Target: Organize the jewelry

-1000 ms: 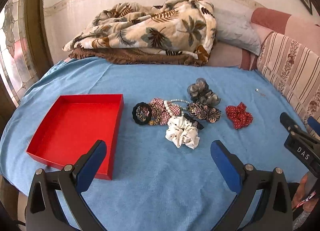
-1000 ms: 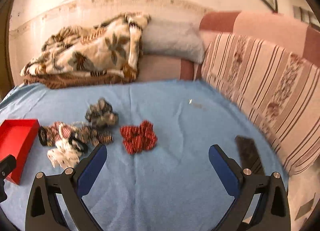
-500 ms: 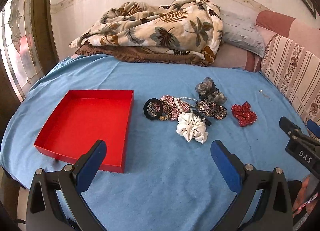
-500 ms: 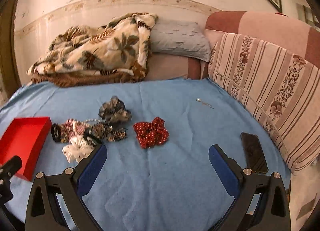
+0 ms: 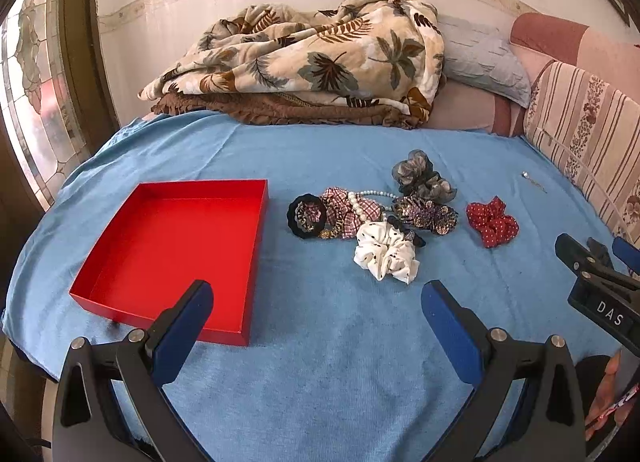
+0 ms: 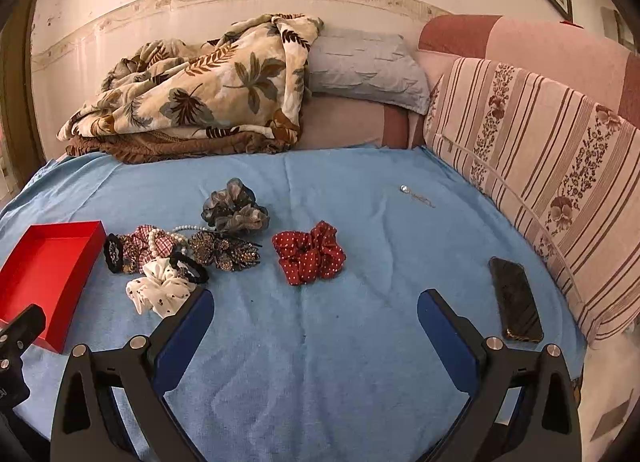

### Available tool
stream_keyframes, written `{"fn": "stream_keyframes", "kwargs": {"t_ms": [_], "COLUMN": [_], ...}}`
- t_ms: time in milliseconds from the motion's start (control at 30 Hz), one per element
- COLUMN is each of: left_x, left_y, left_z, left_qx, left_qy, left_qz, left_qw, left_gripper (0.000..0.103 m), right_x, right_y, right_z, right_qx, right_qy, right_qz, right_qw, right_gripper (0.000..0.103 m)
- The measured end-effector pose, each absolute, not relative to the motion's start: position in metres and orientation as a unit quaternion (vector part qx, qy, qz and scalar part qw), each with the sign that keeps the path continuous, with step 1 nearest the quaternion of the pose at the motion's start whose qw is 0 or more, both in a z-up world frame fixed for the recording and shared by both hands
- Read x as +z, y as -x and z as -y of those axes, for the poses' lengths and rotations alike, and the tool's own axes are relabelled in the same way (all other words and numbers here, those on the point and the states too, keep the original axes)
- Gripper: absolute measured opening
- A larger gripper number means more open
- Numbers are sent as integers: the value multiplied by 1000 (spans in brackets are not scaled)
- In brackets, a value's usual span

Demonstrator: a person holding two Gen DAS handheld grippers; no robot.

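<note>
A: In the left wrist view the near rim of the red tray goes behind a blue finger, and the right gripper is cut by the frame edge, so its jaw gap cannot be read.

B: In the right wrist view the tray runs off the left edge. The small silver piece on the bed is too tiny to name, and the pearl strand is partly buried under scrunchies.
</note>
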State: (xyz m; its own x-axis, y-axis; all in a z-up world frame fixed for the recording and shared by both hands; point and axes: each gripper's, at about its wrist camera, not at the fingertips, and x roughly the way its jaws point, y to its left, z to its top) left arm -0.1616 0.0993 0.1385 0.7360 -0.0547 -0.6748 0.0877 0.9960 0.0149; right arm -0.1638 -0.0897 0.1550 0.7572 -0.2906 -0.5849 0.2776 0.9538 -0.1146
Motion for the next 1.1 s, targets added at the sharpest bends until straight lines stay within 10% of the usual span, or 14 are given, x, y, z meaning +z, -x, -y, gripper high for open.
{"fn": "stream_keyframes", "kwargs": {"t_ms": [467,700,1100], "left_x": [125,109,55], "left_y": [130,98,31], "left_z": [-122,-106,-54], "left_qx": [-14,-89,-128], "left_qy": [-14,8,27], "left_qz": [-384,-433,-502], "left_qw": [923,897,855], "left_gripper": [103,73,73], "right_x": [125,109,80], "right_y": [150,129,39], "right_z": [119,139,196], "right_qx": [-152,-119,-108], "right_qy": [-25,-51,-119], "right_qz": [-347,-366,-408], "right_qw": [925,921,899], "right_gripper": [103,95,76]}}
